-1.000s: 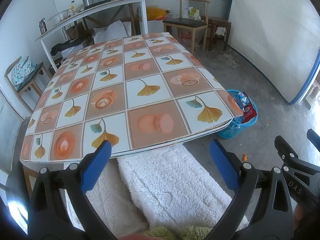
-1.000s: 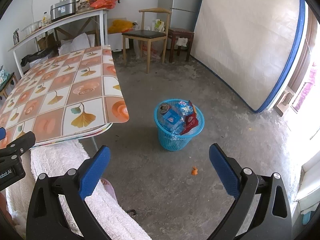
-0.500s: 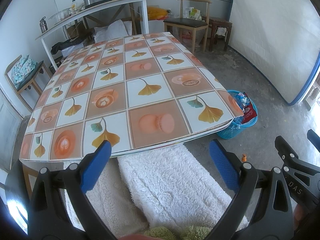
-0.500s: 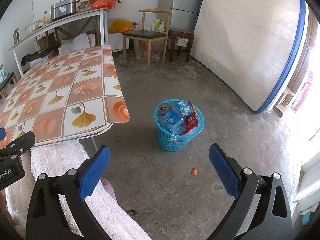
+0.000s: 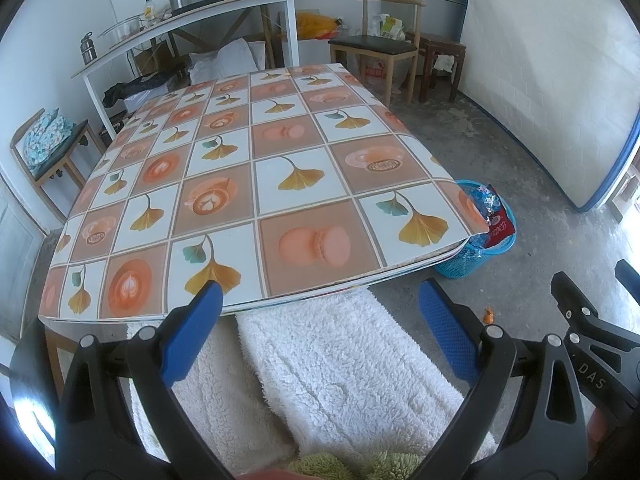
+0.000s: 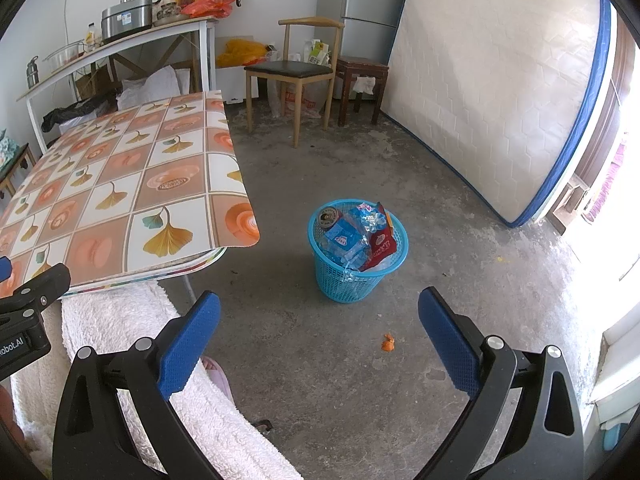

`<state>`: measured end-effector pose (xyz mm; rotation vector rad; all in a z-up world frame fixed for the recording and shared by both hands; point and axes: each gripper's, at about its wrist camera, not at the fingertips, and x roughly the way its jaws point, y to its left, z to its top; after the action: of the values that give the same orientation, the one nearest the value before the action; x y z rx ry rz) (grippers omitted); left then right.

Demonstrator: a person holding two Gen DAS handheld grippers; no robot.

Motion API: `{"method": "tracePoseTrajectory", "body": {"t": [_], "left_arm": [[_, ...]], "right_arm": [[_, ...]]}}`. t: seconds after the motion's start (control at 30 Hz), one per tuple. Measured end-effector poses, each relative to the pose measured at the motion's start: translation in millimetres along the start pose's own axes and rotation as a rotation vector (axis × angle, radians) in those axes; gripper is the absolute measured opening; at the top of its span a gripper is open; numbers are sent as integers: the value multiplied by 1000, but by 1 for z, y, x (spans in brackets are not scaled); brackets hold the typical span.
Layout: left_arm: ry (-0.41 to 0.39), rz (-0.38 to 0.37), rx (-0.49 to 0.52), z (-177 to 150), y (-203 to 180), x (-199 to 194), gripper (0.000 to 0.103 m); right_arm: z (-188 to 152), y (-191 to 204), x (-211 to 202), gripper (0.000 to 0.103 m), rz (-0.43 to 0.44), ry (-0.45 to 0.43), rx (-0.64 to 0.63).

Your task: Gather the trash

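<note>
1. Mattress [image 6: 492,92]: white with a blue edge, standing on its side against the far right wall.
2. Bench [image 5: 256,184]: covered by a cloth of orange and white squares with leaf and cup prints; its top is bare. It fills the left and middle of the left wrist view, and its near right corner overhangs the floor [image 6: 400,380].
3. White fleece cover [image 5: 340,368]: lies low and near, under the bench's near edge.
4. Wooden chair [image 6: 296,68]: dark seat, far side of the room, beside a small dark stool [image 6: 362,72].
5. Left hand-held gripper [image 5: 320,312]: released, blue pads wide apart, nothing between them, hovering over the fleece cover at the bench's near edge.
6. Right hand-held gripper [image 6: 320,316]: released, blue pads wide apart, empty, held above the grey floor near the basket.
7. Blue basket [image 6: 348,284]: on the floor just right of the bench corner, filled with trash [image 6: 352,236], including a can, crumpled clear-blue wrappers and a red packet.
8. Orange scrap [image 6: 387,343]: small, on the floor near the basket, between the right gripper's pads in that view.
</note>
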<state>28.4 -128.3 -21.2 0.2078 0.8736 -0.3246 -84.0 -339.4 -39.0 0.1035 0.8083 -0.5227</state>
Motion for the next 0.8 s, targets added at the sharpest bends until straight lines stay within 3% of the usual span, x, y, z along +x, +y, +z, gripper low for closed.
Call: {"method": "tracePoseTrajectory", "body": {"t": [0.8], "left_arm": [[1,0,0,1,-1,0,94]], "right_arm": [[3,0,-2,96,-4,-5,0]]}}
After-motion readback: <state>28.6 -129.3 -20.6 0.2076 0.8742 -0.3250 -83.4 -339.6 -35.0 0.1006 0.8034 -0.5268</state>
